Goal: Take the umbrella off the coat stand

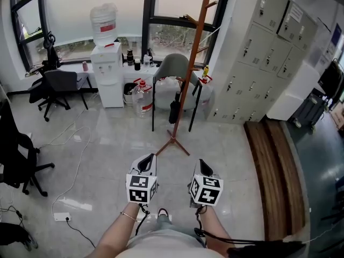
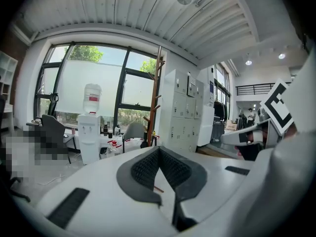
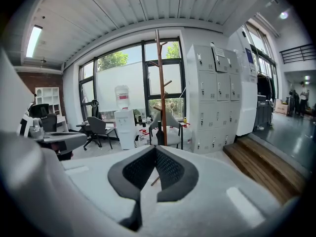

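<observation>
Black, slim and folded, the umbrella [image 1: 174, 107] hangs low on the tall orange-brown wooden coat stand [image 1: 189, 63], close against the pole and above its splayed feet. I cannot make out how it is hooked on. A grey shell chair on black legs [image 1: 174, 69] sits just behind the stand.

My white left gripper [image 1: 148, 159] and white right gripper [image 1: 202, 163] are side by side at the bottom of the head view, both aimed at the stand across a stretch of pale polished floor [image 1: 107, 144]. Each gripper view shows its dark ribbed pads pressed together at the tips with nothing between them.

I judge this to be the approach: nothing is taken yet and the umbrella is well apart from both tools. Next I need to close that gap, spread one pair of jaws, clamp them round the umbrella's body, then lift until it clears its peg, using the other gripper to steady the pole if it wobbles.
</observation>
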`<state>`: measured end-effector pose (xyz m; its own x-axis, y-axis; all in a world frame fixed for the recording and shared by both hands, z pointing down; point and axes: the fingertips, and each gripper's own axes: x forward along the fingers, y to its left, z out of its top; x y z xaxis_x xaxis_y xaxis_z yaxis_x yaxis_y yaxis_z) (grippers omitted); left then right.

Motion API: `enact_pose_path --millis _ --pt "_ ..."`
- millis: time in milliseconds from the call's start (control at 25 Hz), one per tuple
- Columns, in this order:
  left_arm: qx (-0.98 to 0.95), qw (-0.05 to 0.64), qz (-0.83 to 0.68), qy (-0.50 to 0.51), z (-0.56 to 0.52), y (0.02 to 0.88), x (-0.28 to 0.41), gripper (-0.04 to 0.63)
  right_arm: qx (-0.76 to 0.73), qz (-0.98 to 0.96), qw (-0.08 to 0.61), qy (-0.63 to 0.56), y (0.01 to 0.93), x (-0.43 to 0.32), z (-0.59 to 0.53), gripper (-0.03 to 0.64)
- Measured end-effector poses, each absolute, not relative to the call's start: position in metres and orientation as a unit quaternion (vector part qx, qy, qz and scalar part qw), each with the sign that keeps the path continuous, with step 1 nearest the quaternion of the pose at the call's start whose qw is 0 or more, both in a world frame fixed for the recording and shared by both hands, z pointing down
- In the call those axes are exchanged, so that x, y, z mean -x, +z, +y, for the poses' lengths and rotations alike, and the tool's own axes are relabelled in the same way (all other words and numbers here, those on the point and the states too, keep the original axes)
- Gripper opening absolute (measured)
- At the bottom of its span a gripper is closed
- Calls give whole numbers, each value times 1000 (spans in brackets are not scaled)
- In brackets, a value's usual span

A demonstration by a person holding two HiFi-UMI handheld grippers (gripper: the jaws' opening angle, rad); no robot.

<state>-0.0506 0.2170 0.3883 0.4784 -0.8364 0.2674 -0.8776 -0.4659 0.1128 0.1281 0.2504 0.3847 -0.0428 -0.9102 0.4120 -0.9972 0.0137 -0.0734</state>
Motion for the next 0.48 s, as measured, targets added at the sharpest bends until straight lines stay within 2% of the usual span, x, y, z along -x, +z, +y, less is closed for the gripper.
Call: enact_pose_path --millis 480 --pt "-844 115 -515 91 134 385 18 3 -675 -708 121 169 378 -168 159 5"
